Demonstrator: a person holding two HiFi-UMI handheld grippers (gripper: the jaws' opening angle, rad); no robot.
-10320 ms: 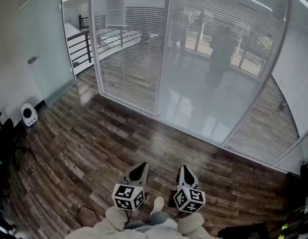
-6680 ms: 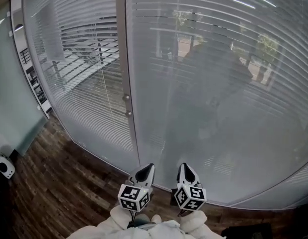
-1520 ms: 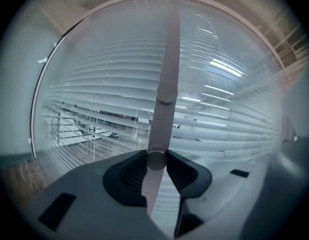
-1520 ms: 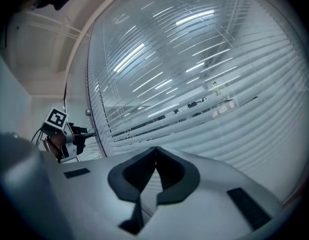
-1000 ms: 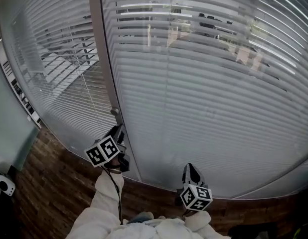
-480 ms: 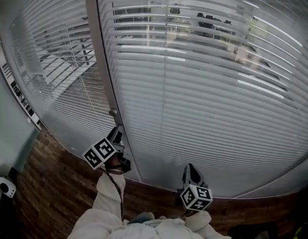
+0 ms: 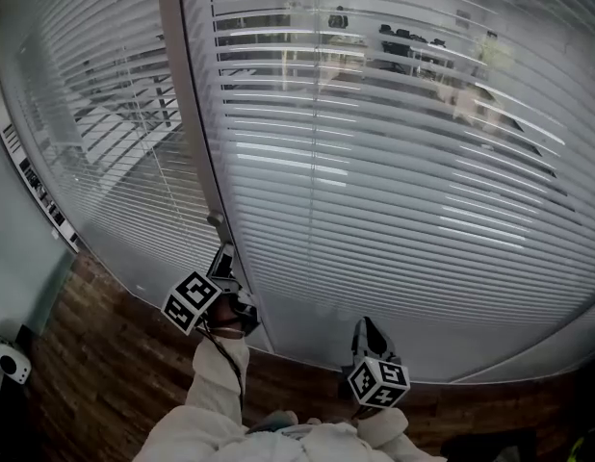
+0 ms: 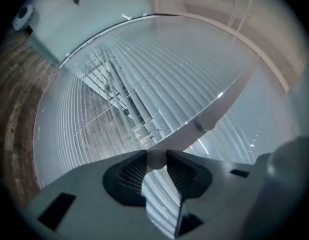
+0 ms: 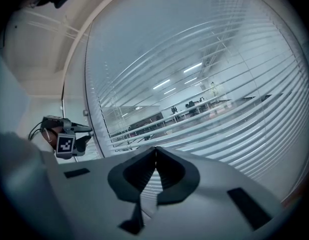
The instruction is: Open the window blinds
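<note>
White slatted blinds (image 7: 394, 181) hang behind the glass panel right of a grey frame post (image 7: 187, 114). Their slats are tilted apart, and an office shows between them. The left panel's blinds (image 7: 95, 142) are flatter. My left gripper (image 7: 225, 258) is held against the post. In the left gripper view it (image 8: 156, 159) is shut on a small round knob (image 8: 156, 162). A second knob (image 8: 205, 123) sits further up the post, and it (image 7: 216, 219) also shows in the head view. My right gripper (image 7: 368, 330) hangs low before the right panel, shut and empty, jaw tips touching (image 9: 155, 150).
Dark wood flooring (image 7: 95, 354) runs along the foot of the glass. A white round device (image 7: 9, 361) stands on the floor at the far left, by a pale green glass wall (image 7: 13, 258). The left gripper (image 9: 77, 134) shows at the post in the right gripper view.
The right panel's slats have tilted further open, showing more of the room behind. My left gripper has rolled on the knob. The right gripper has stayed put.
</note>
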